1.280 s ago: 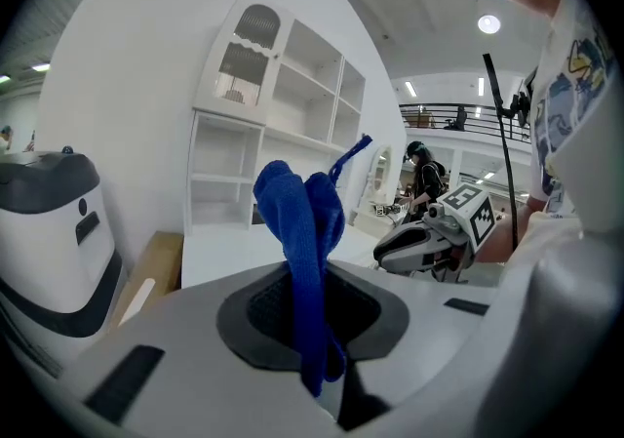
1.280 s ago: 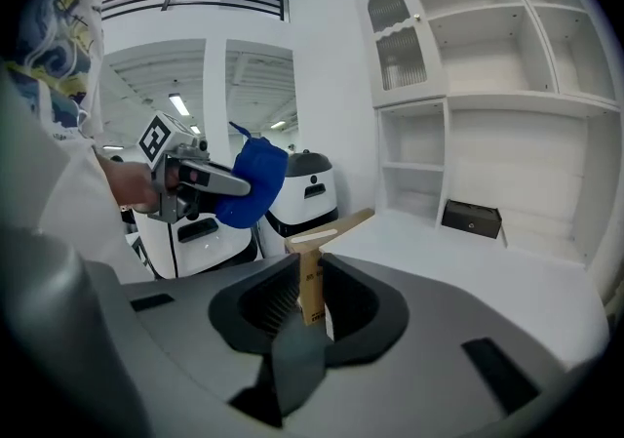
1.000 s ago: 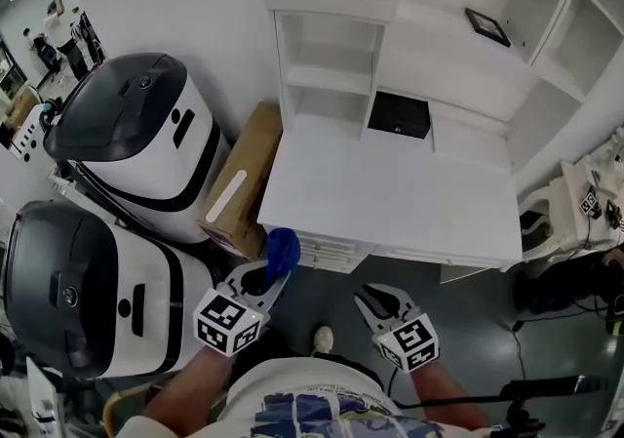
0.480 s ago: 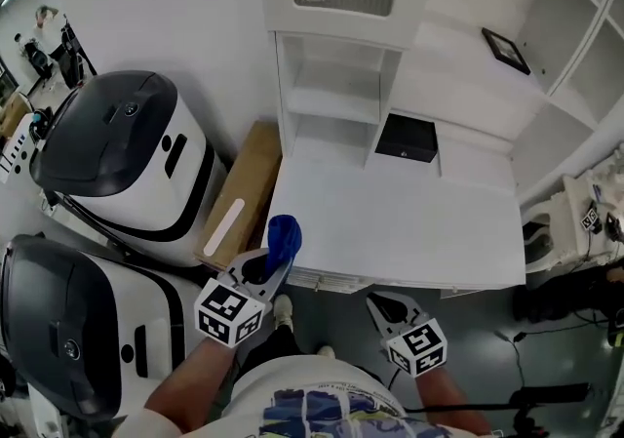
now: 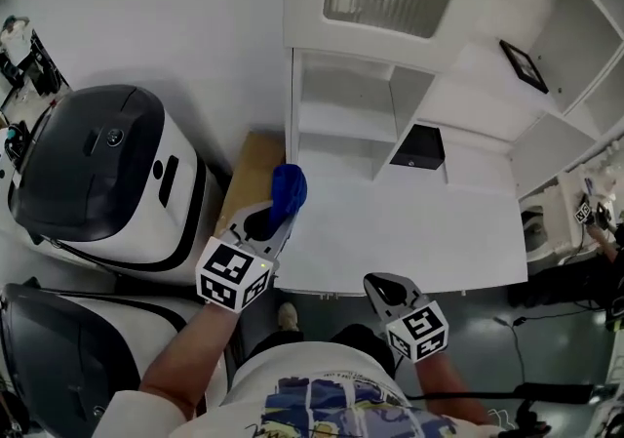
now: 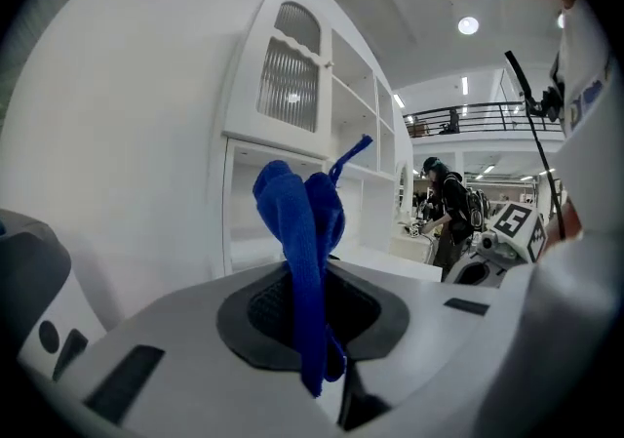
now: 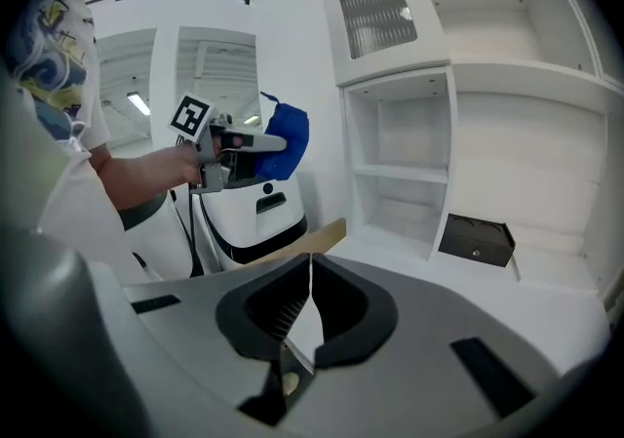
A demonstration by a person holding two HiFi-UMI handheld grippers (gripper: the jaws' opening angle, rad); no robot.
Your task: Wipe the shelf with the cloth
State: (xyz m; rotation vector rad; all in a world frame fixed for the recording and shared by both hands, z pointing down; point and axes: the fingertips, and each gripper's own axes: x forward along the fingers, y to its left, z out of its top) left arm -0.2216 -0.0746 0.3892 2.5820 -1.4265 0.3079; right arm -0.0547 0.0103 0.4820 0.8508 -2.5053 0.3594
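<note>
head view: left gripper (image 5: 275, 221) fingers (image 6: 252, 317) clamp one blue cloth (image 5: 287, 190) — right gripper (image 5: 388, 288) fingers (image 7: 349, 317) together.

We count 2 grippers: left gripper (image 5: 268, 221) at 7 o'clock, right gripper (image 5: 382, 286) at 5. Also 1 blue cloth (image 5: 288, 189), 1 white shelf unit (image 5: 390, 221), 2 black-topped machines, upper machine (image 5: 97, 173) at 9, lower machine (image 5: 88, 348) at 8, plus 1 cardboard box (image 5: 255, 165), 1 black box (image 5: 422, 146), 1 pic frame (image 5: 524, 66) at 2.

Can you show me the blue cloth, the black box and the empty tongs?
blue cloth (image 5: 287, 189): head view, its bunched top.
black box (image 5: 419, 146): head view, its middle.
right tongs (image 7: 310, 261): right gripper view, between the shut tips.
</note>
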